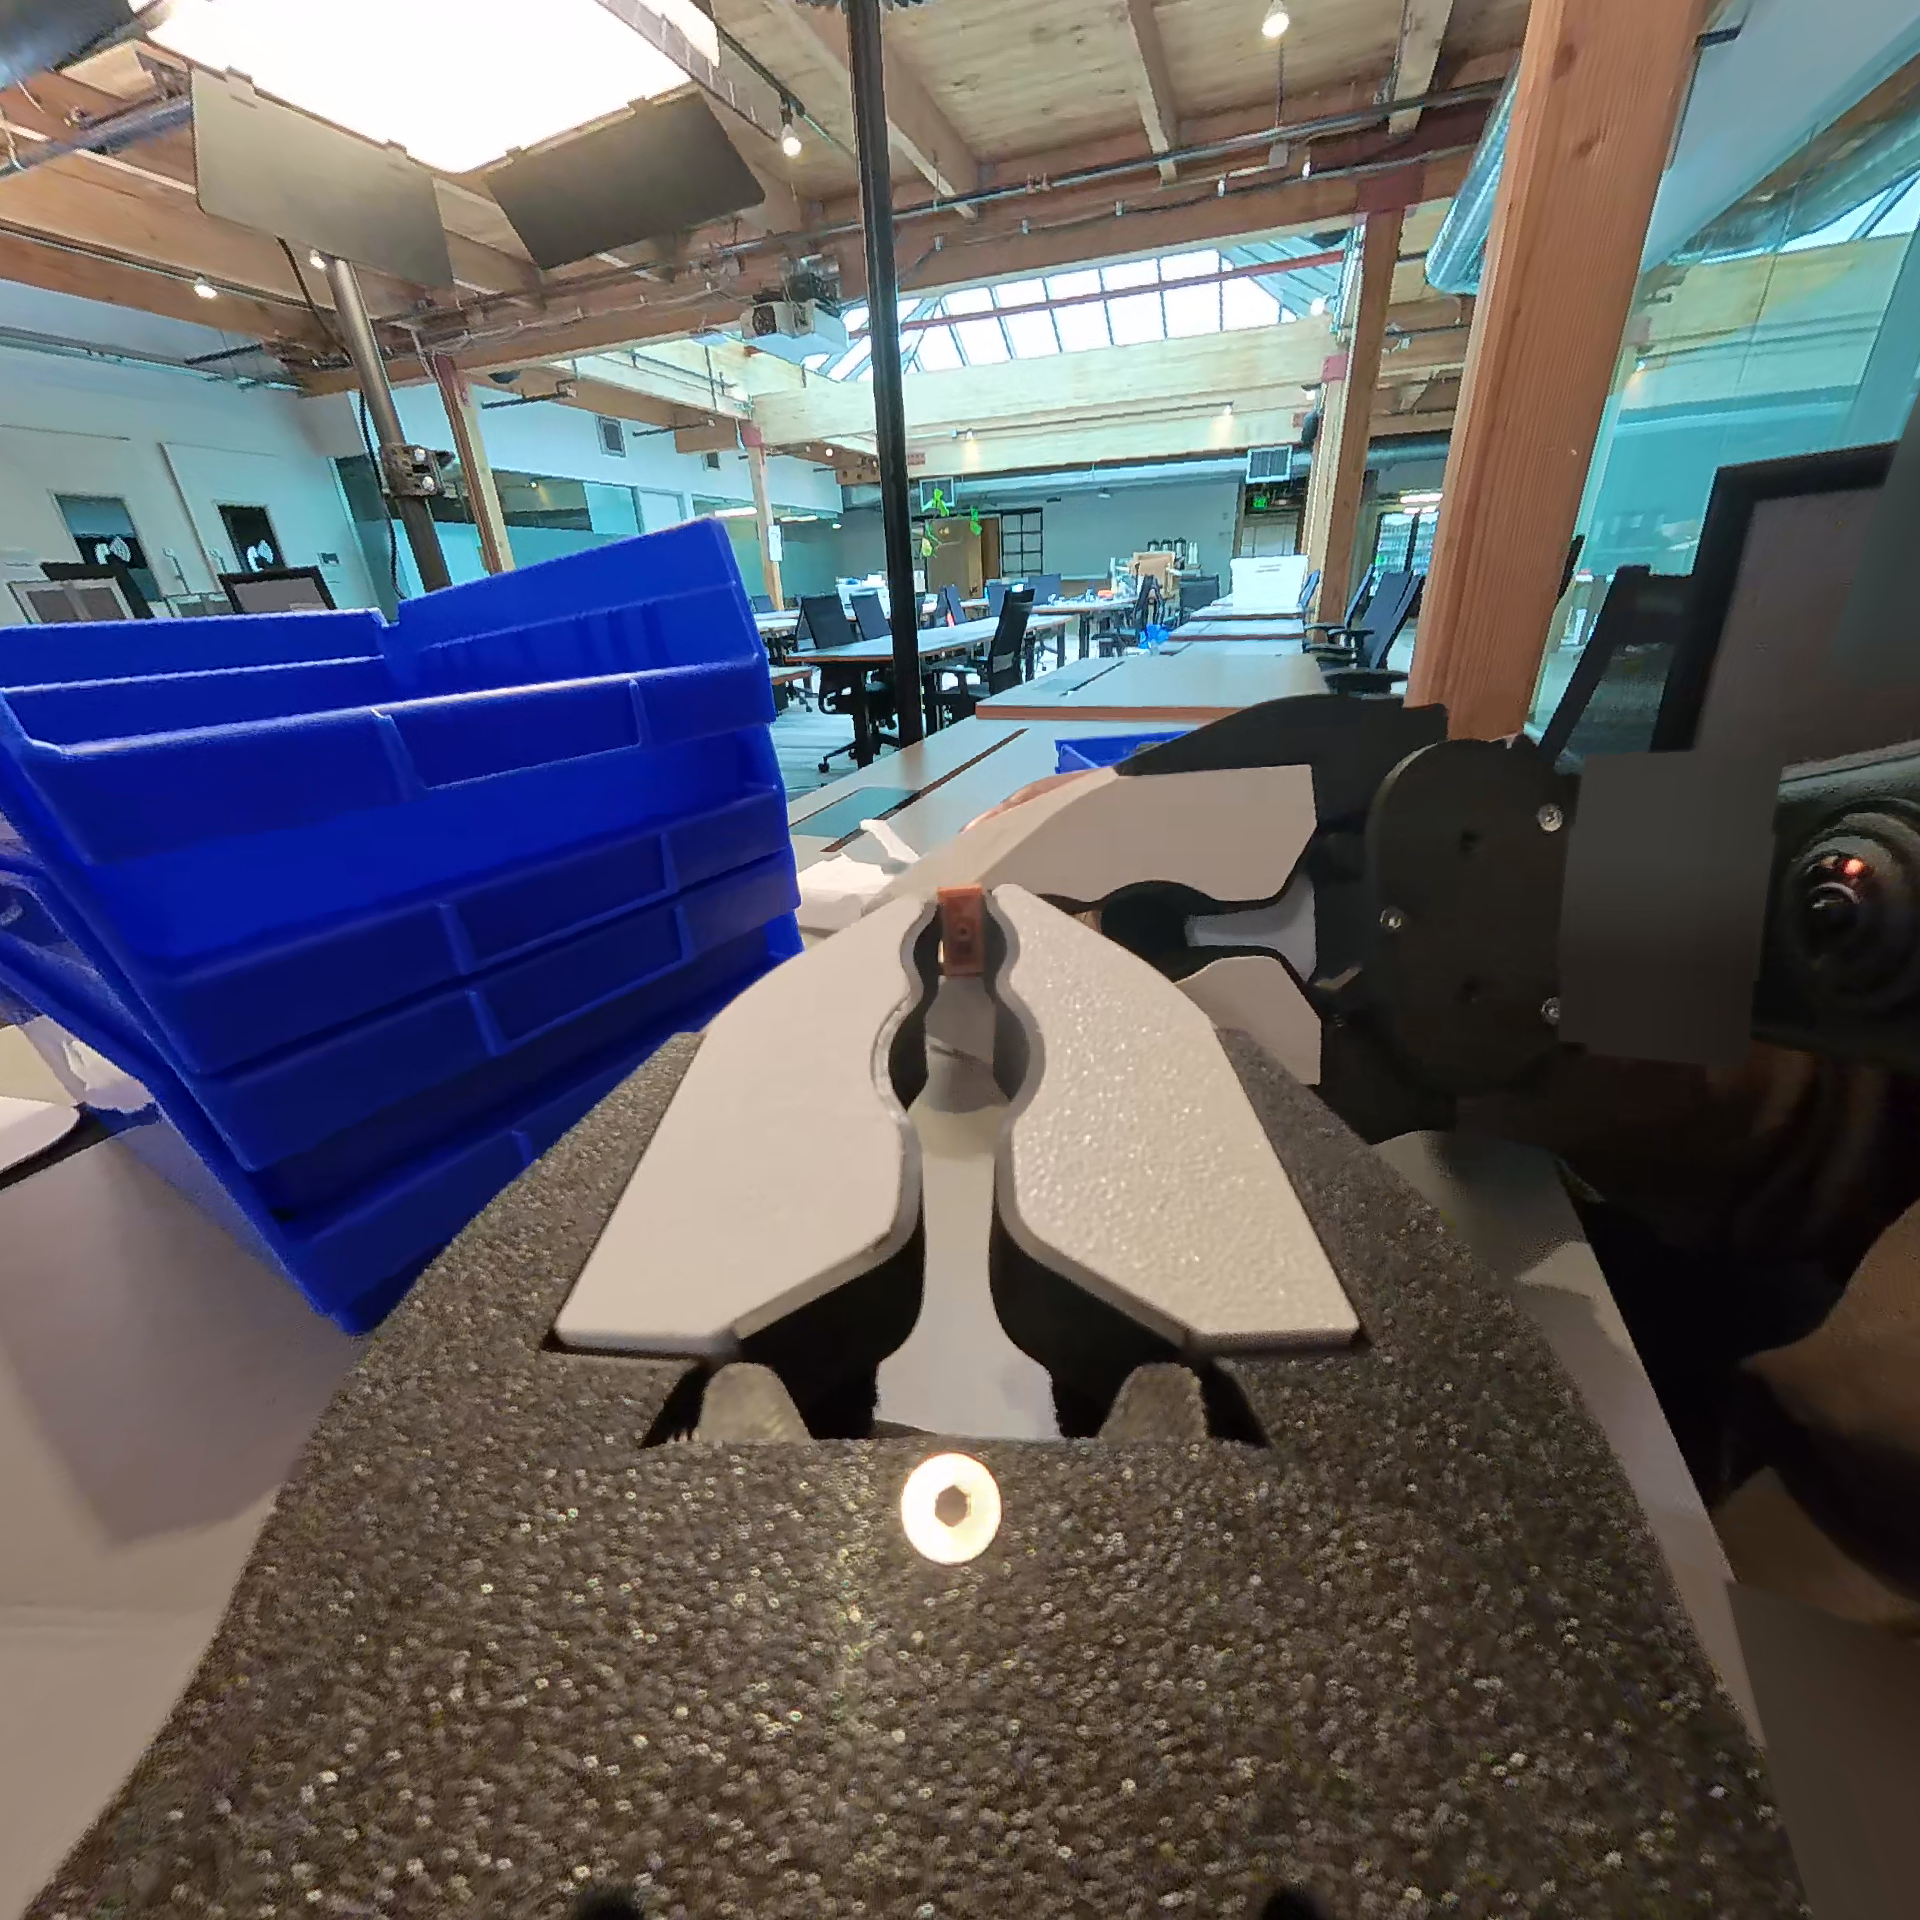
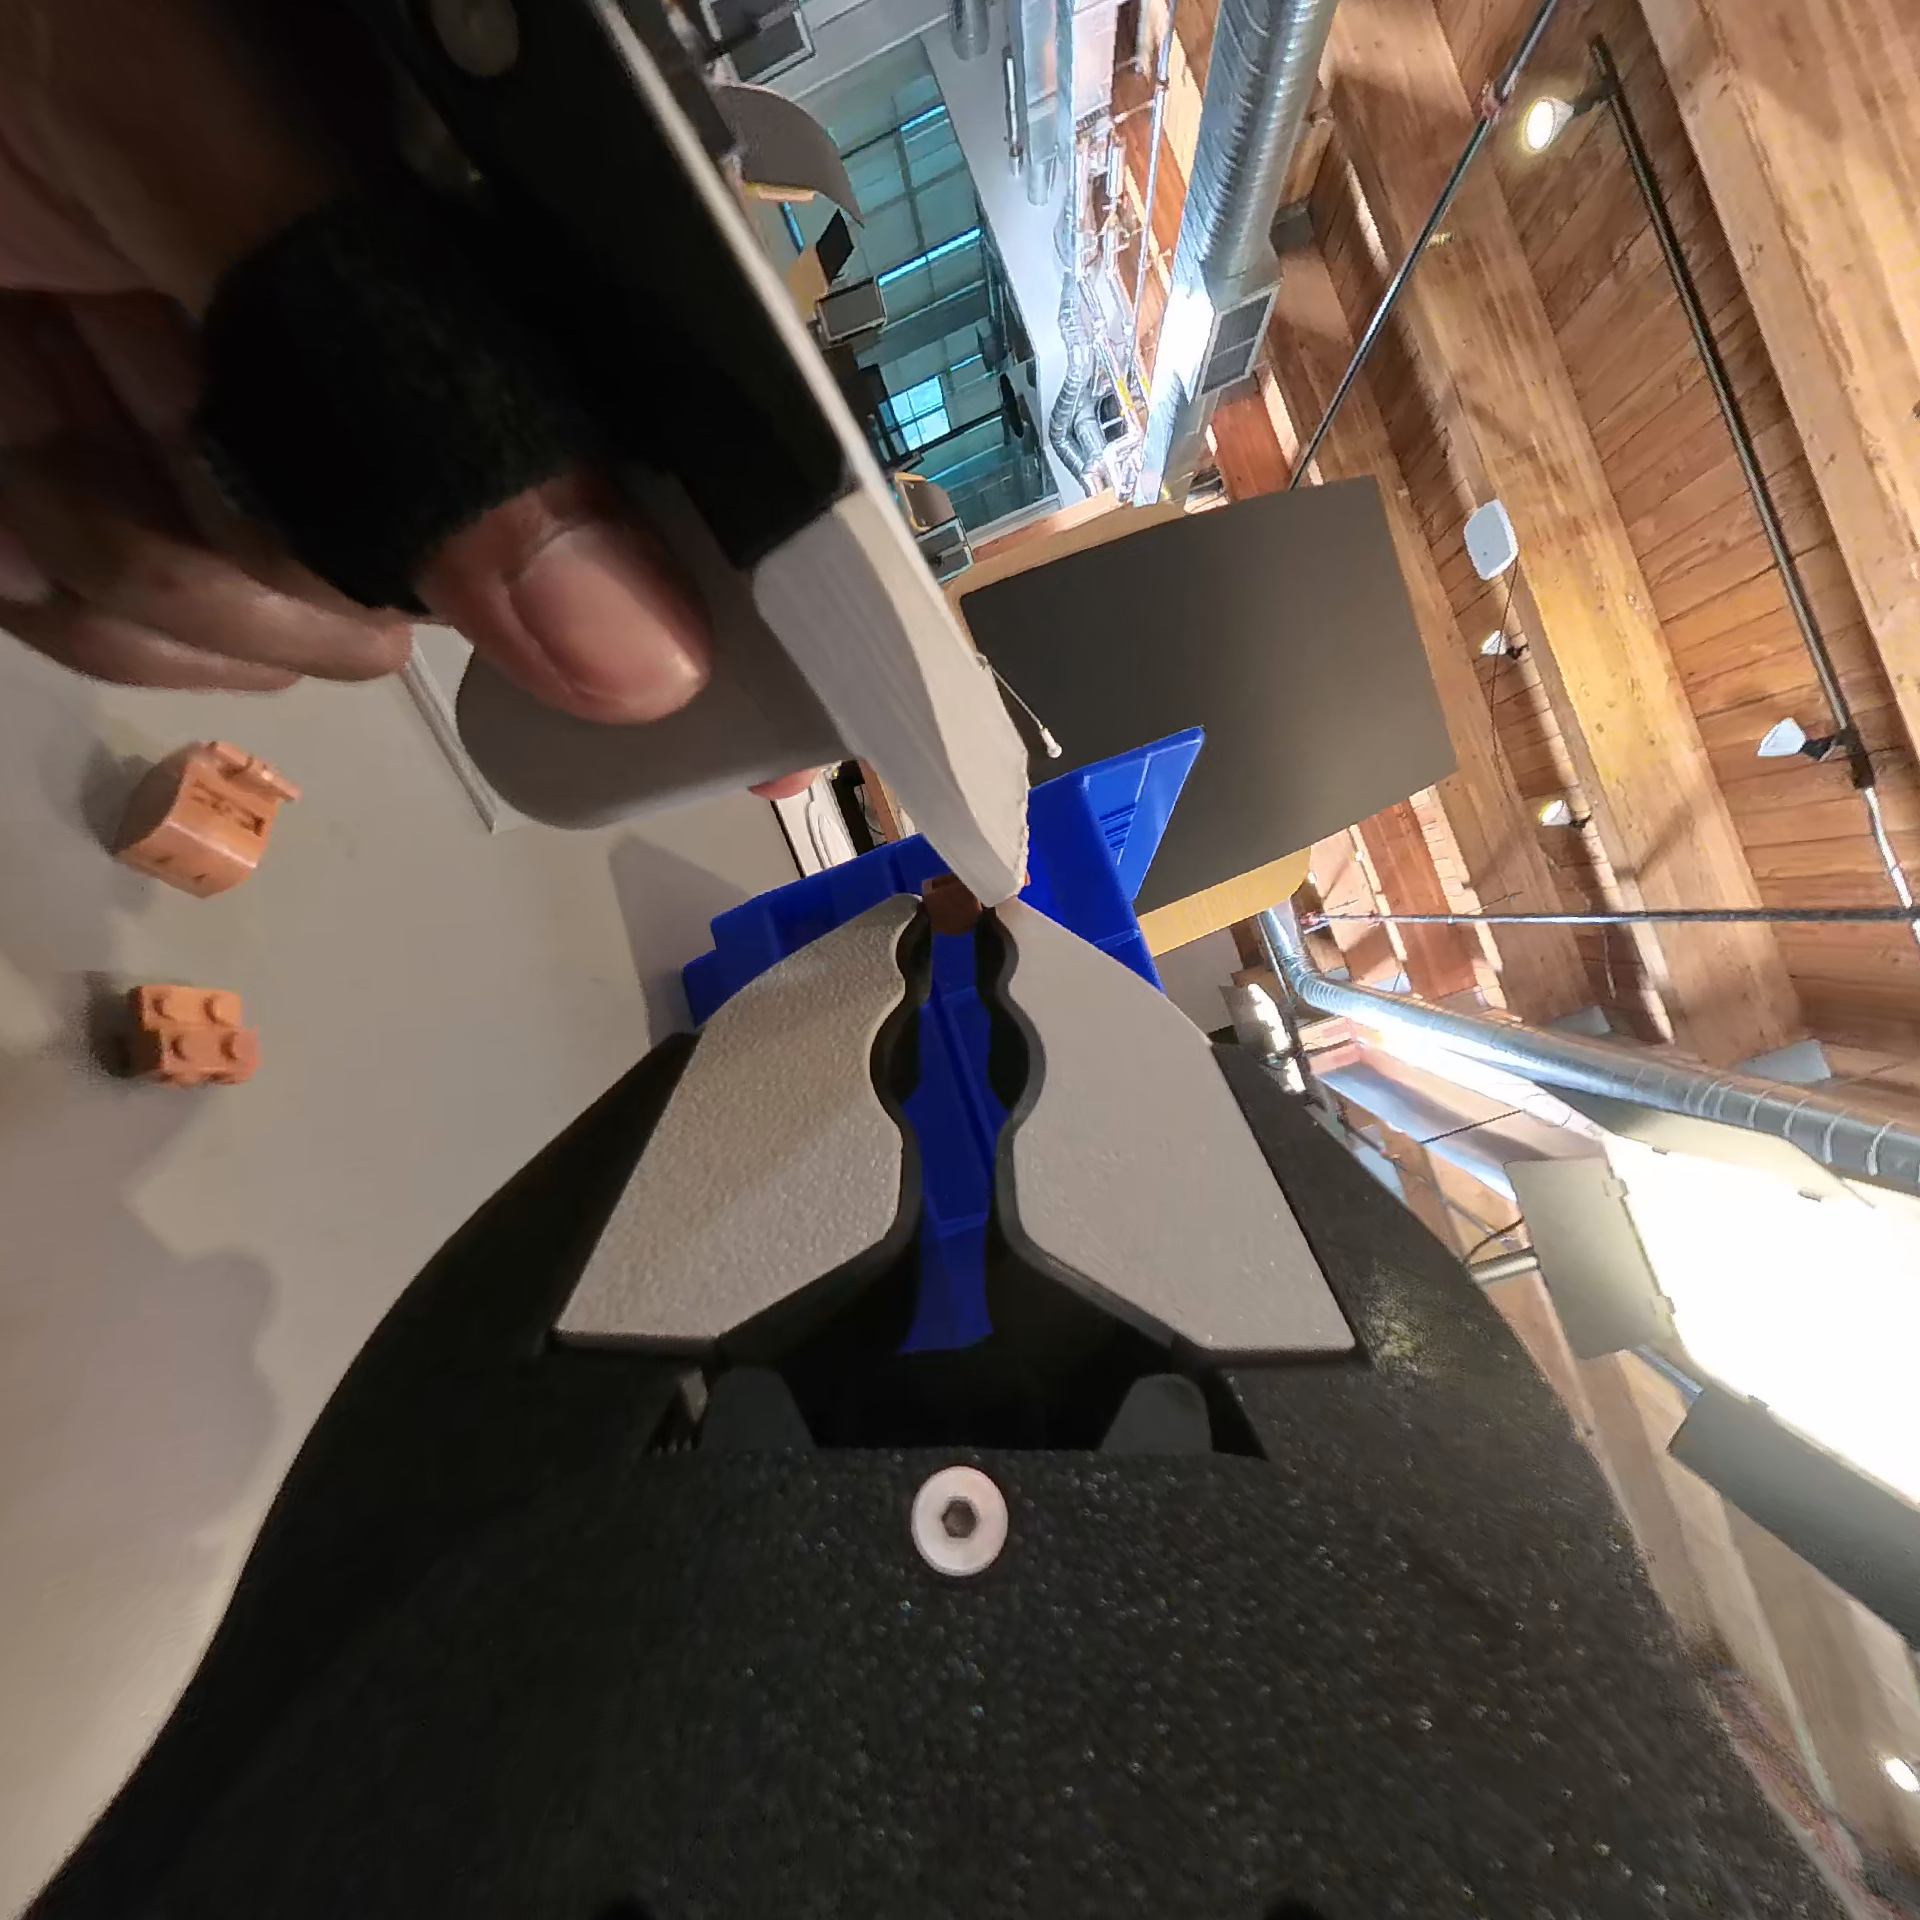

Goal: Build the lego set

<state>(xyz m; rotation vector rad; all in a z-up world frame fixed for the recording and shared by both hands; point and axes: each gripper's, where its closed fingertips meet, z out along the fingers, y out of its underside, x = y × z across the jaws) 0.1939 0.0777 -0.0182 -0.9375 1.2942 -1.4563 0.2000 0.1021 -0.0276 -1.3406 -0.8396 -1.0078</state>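
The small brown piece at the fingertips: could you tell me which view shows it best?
The left wrist view: the brown piece sits unobstructed between the left gripper fingertips. In the right wrist view it is mostly hidden.

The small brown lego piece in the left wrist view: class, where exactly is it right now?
The small brown lego piece is pinched at the tips of the left gripper, right of the stacked blue bins.

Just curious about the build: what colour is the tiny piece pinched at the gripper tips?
Reddish brown; the small brick shows best in the left wrist view.
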